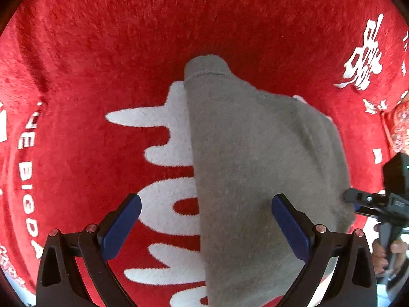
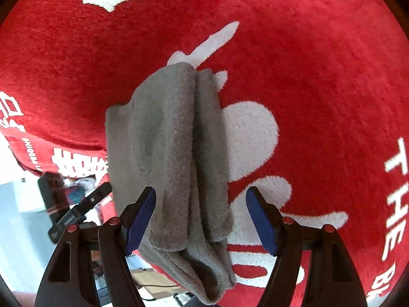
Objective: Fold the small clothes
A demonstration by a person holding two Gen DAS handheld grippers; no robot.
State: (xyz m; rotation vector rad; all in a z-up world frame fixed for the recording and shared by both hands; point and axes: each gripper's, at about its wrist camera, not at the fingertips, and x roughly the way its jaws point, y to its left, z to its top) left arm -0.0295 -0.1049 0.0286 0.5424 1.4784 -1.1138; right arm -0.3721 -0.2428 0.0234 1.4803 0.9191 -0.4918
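A small grey fleece garment (image 1: 255,158) lies folded lengthwise on a red plush mat (image 1: 127,38) with white lettering. In the left wrist view my left gripper (image 1: 205,220) is open, its fingers either side of the garment's near end, above it. In the right wrist view the same garment (image 2: 173,153) shows as a thick stacked fold with a crease down its middle. My right gripper (image 2: 200,217) is open around its near end. The right gripper also shows in the left wrist view (image 1: 358,199) at the garment's right edge.
The red mat (image 2: 319,76) fills most of both views. Its edge (image 2: 51,158) and a pale floor with clutter lie at the lower left of the right wrist view. The left gripper's body (image 2: 76,209) shows there too. A person's hand (image 1: 383,255) holds the right gripper.
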